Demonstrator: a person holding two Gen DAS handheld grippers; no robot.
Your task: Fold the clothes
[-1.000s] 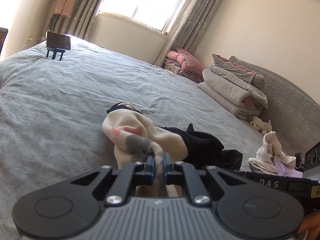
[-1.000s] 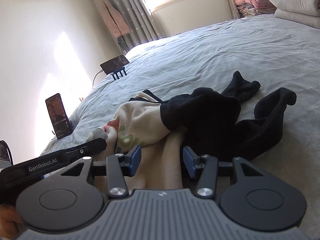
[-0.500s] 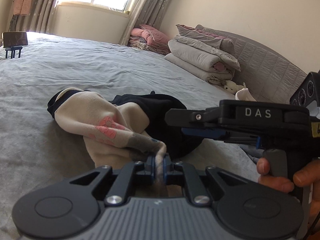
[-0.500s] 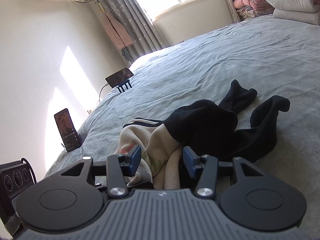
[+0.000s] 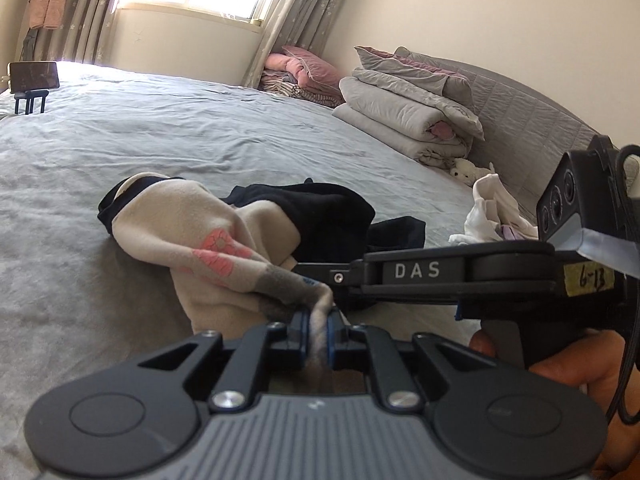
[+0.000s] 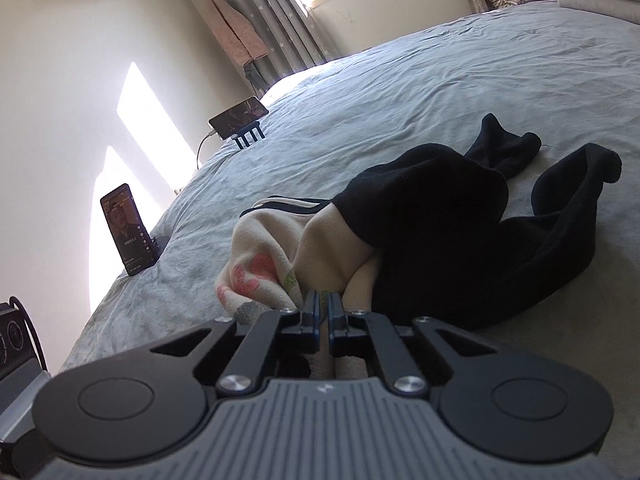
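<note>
Seen from the left wrist: left gripper (image 5: pixel 318 330) clamped, as in the earlier frames, on a grey-edged fold of the cream garment (image 5: pixel 208 240), which lies crumpled on the grey bed (image 5: pixel 200 136) with its black part (image 5: pixel 320 208) bunched behind. Right gripper (image 5: pixel 316 280) now reaching in from the right, tip touching or just beside the same edge of cloth, closer than half a second ago. Seen from the right wrist: right gripper (image 6: pixel 323 312) with jaws drawn nearly together on a thin bit of the cream garment (image 6: pixel 280 256), where a moment ago they stood wide apart around the cloth. Black part (image 6: pixel 440 232) draped to the right, sleeves trailing over the bed (image 6: pixel 440 80). Likely meaning: both grips secured on one edge, close together, so ready to lift and spread the garment flat before any fold. No fold made yet. Phones on stands (image 6: pixel 128 232) well apart, unaffected.
</note>
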